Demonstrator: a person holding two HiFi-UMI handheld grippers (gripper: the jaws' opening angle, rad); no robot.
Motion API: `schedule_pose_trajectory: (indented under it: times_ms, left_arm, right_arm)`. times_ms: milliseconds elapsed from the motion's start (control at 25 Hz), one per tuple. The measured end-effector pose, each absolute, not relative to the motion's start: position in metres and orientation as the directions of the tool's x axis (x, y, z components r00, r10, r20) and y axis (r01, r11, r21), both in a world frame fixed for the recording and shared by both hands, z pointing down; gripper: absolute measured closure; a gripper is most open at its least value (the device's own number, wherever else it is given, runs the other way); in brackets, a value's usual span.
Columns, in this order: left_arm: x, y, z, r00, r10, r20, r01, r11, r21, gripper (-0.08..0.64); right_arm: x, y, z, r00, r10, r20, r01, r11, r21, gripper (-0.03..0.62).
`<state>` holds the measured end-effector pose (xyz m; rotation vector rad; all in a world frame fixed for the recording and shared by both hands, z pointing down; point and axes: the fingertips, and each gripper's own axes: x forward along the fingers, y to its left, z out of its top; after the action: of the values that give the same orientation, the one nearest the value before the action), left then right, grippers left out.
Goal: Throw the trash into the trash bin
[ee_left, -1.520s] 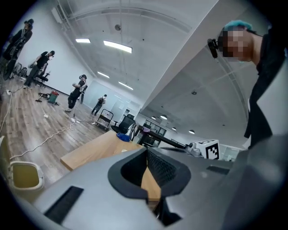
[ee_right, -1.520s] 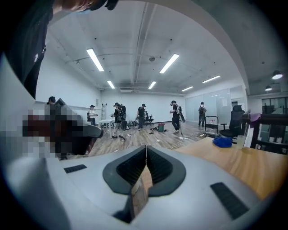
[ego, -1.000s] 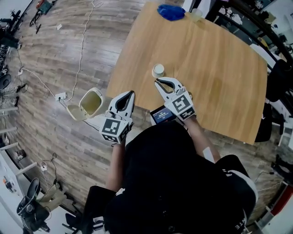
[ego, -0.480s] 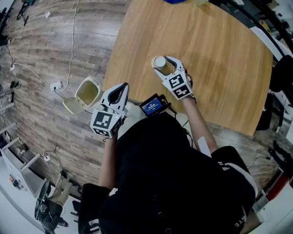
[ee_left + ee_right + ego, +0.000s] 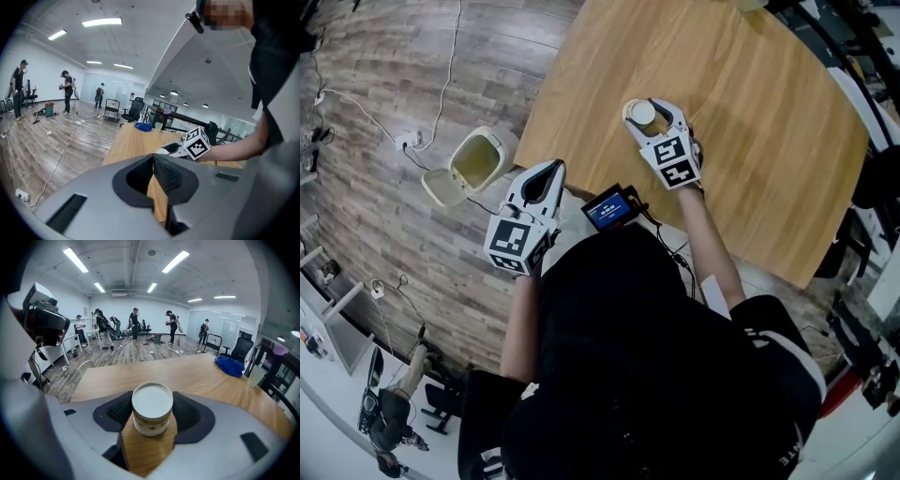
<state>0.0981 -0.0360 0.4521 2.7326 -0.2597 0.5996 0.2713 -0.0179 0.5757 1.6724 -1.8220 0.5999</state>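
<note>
Blue screen [image 5: 607, 208] at person's chest: writing too small to read. Cup [image 5: 152, 408]: white lid, faint print on side band, unreadable. Black-and-white square markers on tool cubes.

Light wooden bench [image 5: 750, 141]; grey plank floor [image 5: 375, 234]; big open office, ceiling strip lights.

Left tool [image 5: 549, 172] closed, empty, over near-left bench edge. Right tool [image 5: 654, 111] spread wide, straddled upright cup on bench, pads not clamped. Trash bin [image 5: 478, 157] stood on floor left of bench, lid flipped open.
</note>
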Motion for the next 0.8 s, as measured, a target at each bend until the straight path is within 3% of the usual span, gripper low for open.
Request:
schedule_pose_trajectory:
  times_ms: [120,280,600,800]
  left_arm:
    - [0.080,-0.045,0.453,0.891,-0.156,0.426,-0.294,-0.913,0.281,0.552]
    - [0.025,-0.058,0.463,0.851,-0.292,0.436,-0.441,-0.848,0.294,0.552]
    - [-0.116,-0.090,0.490,0.723,-0.512,0.464,-0.677,-0.659,0.327,0.551]
    - [-0.188,-0.109,0.495,0.670,-0.585,0.456,-0.740,-0.572,0.353,0.552]
  right_arm:
    - [0.248,-0.039,0.574,-0.094,-0.735,0.672,-0.986,0.161,0.038,0.333]
    - [0.184,-0.092,0.577,-0.249,-0.702,0.667,-0.938,0.348,0.017,0.333]
    - [0.006,-0.185,0.575,-0.489,-0.583,0.649,-0.756,0.654,0.018,0.333]
    - [-0.104,-0.211,0.585,-0.582,-0.470,0.664,-0.633,0.774,-0.006,0.333]
